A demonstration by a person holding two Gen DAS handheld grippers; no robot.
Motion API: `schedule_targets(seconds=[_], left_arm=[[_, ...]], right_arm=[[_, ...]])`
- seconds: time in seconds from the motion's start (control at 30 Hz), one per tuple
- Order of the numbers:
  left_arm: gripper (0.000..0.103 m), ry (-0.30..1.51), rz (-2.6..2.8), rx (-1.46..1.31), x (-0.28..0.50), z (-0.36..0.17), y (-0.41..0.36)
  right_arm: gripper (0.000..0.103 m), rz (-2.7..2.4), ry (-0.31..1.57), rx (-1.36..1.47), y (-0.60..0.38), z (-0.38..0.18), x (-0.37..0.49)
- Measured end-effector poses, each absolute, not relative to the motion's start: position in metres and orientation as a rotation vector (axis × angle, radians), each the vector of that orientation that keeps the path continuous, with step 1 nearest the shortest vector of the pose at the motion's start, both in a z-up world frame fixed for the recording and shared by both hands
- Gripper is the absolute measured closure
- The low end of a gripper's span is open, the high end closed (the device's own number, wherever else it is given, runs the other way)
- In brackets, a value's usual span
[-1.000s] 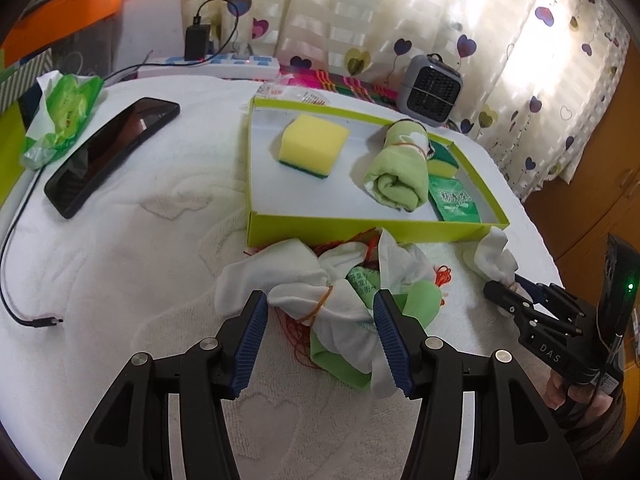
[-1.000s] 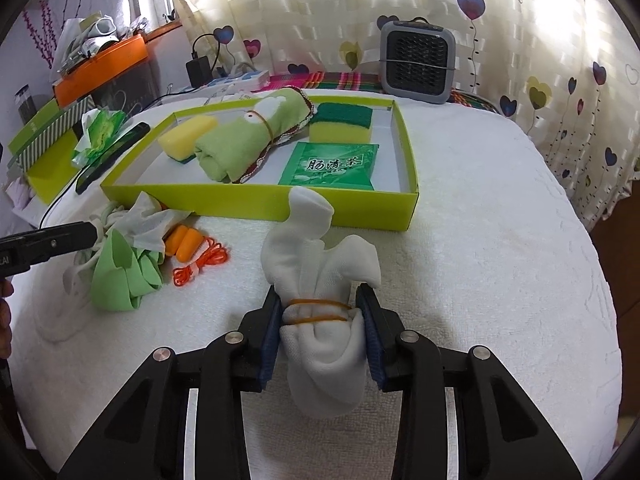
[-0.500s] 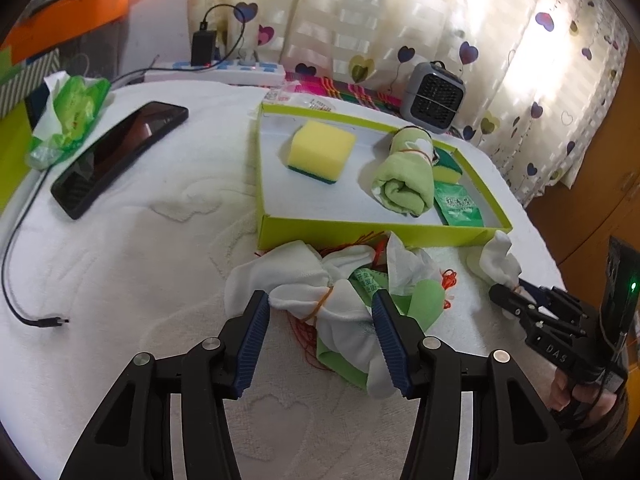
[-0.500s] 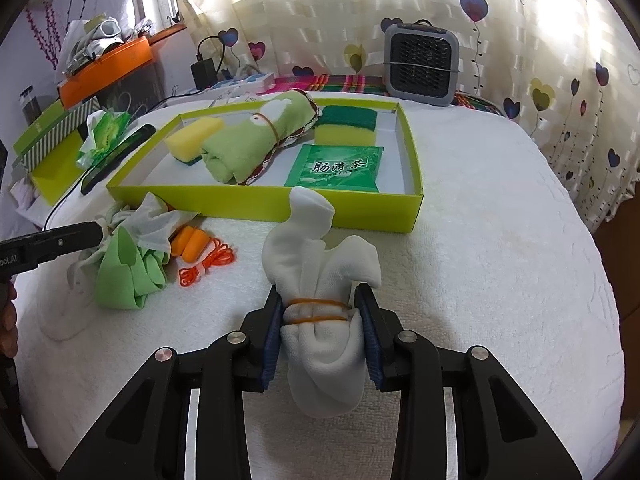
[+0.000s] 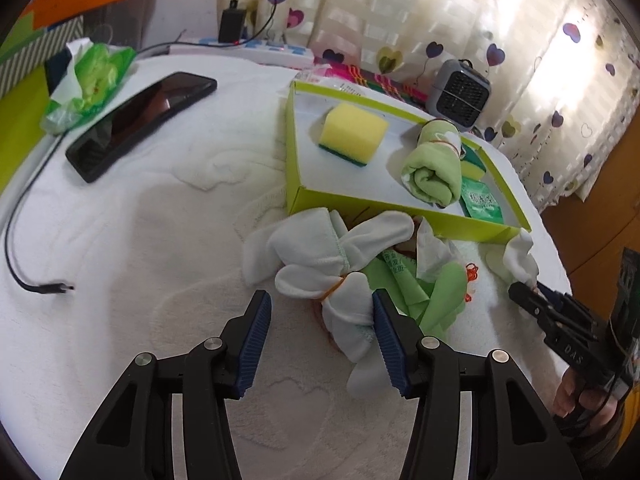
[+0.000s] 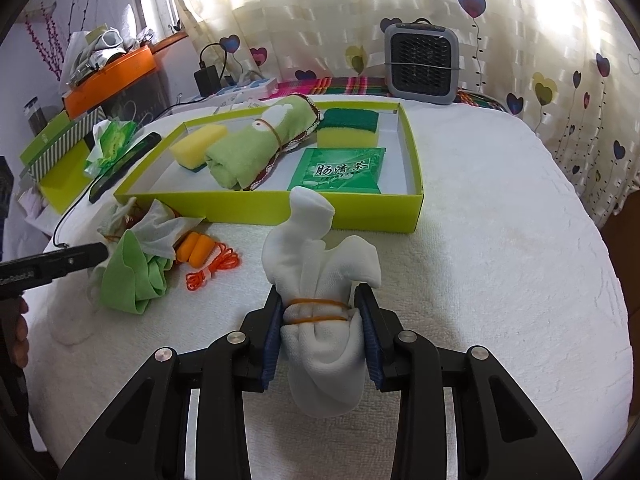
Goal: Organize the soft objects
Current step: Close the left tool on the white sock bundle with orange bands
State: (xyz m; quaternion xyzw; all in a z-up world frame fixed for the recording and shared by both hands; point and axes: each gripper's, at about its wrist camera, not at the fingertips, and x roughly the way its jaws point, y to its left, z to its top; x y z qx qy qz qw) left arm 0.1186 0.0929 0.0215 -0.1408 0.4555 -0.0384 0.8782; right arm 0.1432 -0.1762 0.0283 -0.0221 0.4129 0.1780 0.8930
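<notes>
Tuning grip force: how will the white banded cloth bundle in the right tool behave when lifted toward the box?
The white cloth bundle looks soft: the right tool pinches it at the orange rubber bands, so it probably compresses. Its loose upper folds will likely flop. The bands should keep it together, and terry texture probably resists slipping. It is probably light.

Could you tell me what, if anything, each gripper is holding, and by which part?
The right gripper clamps a white cloth bundle at its rubber-banded waist. The left gripper holds nothing; only one of its fingers touches another white bundle.

phone on cover | cable | heater | power strip
</notes>
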Motion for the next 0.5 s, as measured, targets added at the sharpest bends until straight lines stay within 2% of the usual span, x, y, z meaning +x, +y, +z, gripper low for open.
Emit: schedule_targets(seconds=[0.27,0.33,0.5], left_arm=[[0.053,0.931,-0.077,-0.288,0.1238,0.0189,0.0873],[0.07,0.922,-0.113,-0.315,0.1231,0.0188,0.0881],[0.072,0.905,-0.119,-0.289,0.1209,0.0215,0.0837]], right_arm=[[0.067,0.373,0.858,-0.035,-0.1776,0.0285,0.1435],[0.067,0.373,0.856,-0.036,-0.1775,0.0286,0.1435],[0.067,0.373,0.856,-0.036,-0.1781,0.0287,0.1433]])
